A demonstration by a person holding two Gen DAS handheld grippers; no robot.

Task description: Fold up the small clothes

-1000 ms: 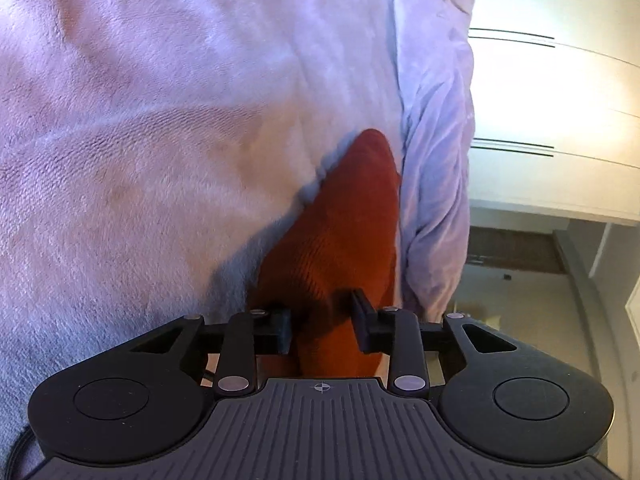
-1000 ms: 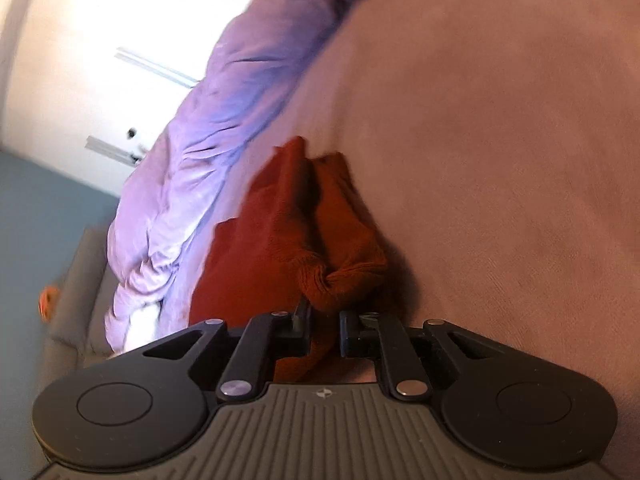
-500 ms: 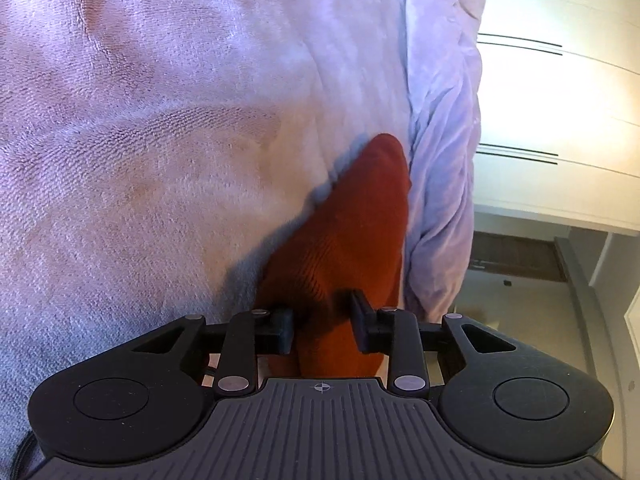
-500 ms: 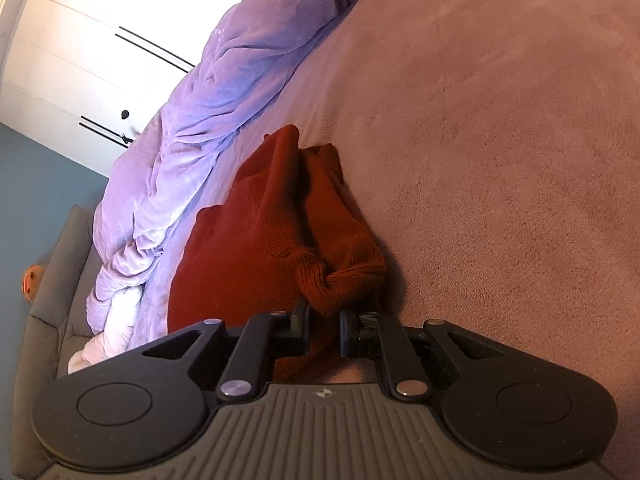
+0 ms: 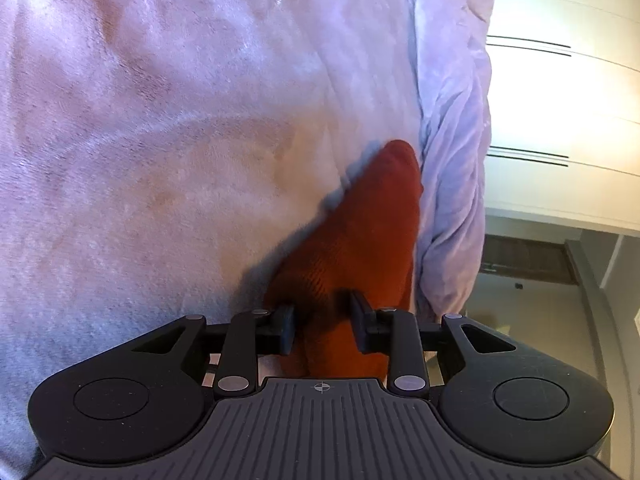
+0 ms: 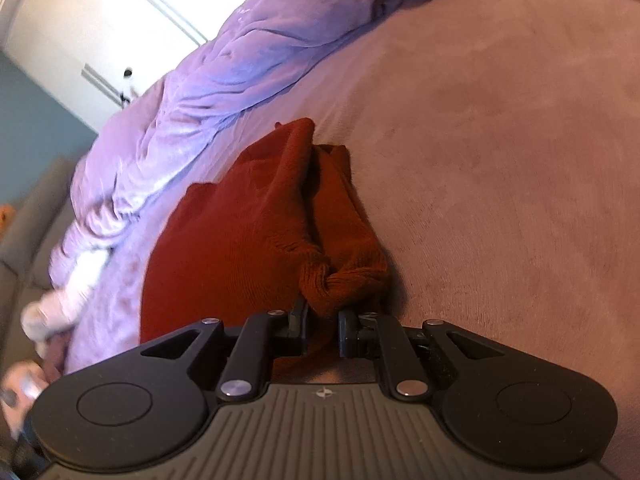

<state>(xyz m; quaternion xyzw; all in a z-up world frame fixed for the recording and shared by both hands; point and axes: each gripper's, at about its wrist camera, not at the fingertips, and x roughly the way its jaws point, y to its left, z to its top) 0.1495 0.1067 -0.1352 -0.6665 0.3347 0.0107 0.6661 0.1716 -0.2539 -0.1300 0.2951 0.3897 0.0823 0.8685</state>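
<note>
A small rust-red knitted garment [image 5: 360, 240] lies on a pinkish plush blanket [image 5: 160, 160]. My left gripper [image 5: 322, 330] has its jaws closed against the garment's near end, with cloth bunched between the fingers. In the right wrist view the same garment [image 6: 240, 240] shows folded lengthwise, with a bunched ribbed edge [image 6: 340, 280] at the near end. My right gripper [image 6: 323, 330] is shut on that ribbed edge. The cloth under both grippers is hidden.
A rumpled lilac duvet [image 5: 452, 140] runs along the bed's edge beside the garment, also in the right wrist view [image 6: 200, 100]. White wardrobe doors [image 5: 560, 120] and floor lie beyond it. A grey sofa [image 6: 24, 240] stands at far left.
Both grippers keep their hold on the garment. The right view has swung, with the duvet and wall shifting; the garment looks slightly nearer and more bunched. The left view barely changed.
</note>
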